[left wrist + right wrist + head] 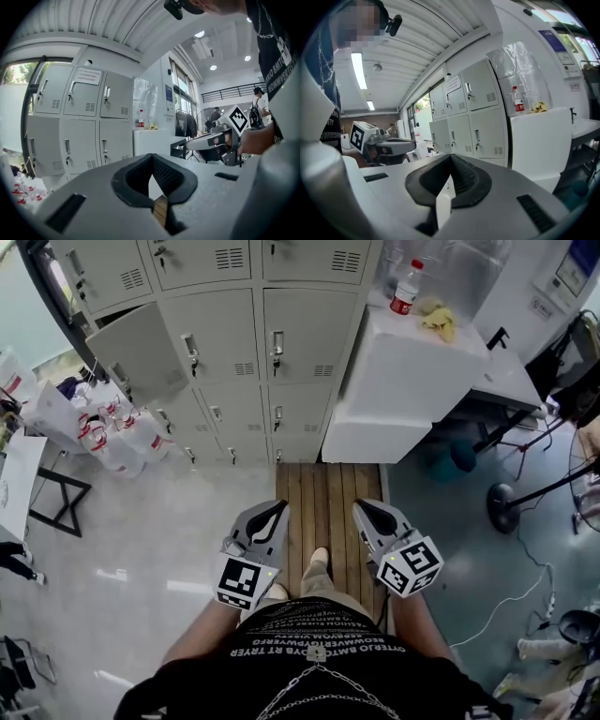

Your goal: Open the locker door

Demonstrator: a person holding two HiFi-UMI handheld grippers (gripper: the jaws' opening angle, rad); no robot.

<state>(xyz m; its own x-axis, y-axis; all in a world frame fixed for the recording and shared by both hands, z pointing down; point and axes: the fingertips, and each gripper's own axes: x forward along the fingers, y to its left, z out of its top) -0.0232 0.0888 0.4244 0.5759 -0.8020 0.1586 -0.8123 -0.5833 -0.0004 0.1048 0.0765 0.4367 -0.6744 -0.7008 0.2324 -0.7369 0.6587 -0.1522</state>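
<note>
A bank of grey lockers [234, 343] stands ahead of me, each door with a small handle, such as the one [277, 351] in the middle row. One door [131, 352] at the left hangs open. My left gripper [278, 508] and right gripper [361, 508] are held side by side near my waist, well short of the lockers. Both are shut with nothing in them. In the left gripper view the left gripper [152, 157] has its tips together, aimed at the lockers [84, 122]. The right gripper view shows the right gripper [451, 157] the same way, lockers [473, 112] beyond.
A white cabinet [412, 371] stands right of the lockers, with a bottle [406, 289] and a yellow cloth [438, 318] on top. I stand on a wooden slatted platform [328, 502]. Bags of bottles [103, 432] and a black stand [66, 502] are at the left; cables and a round base [503, 507] at the right.
</note>
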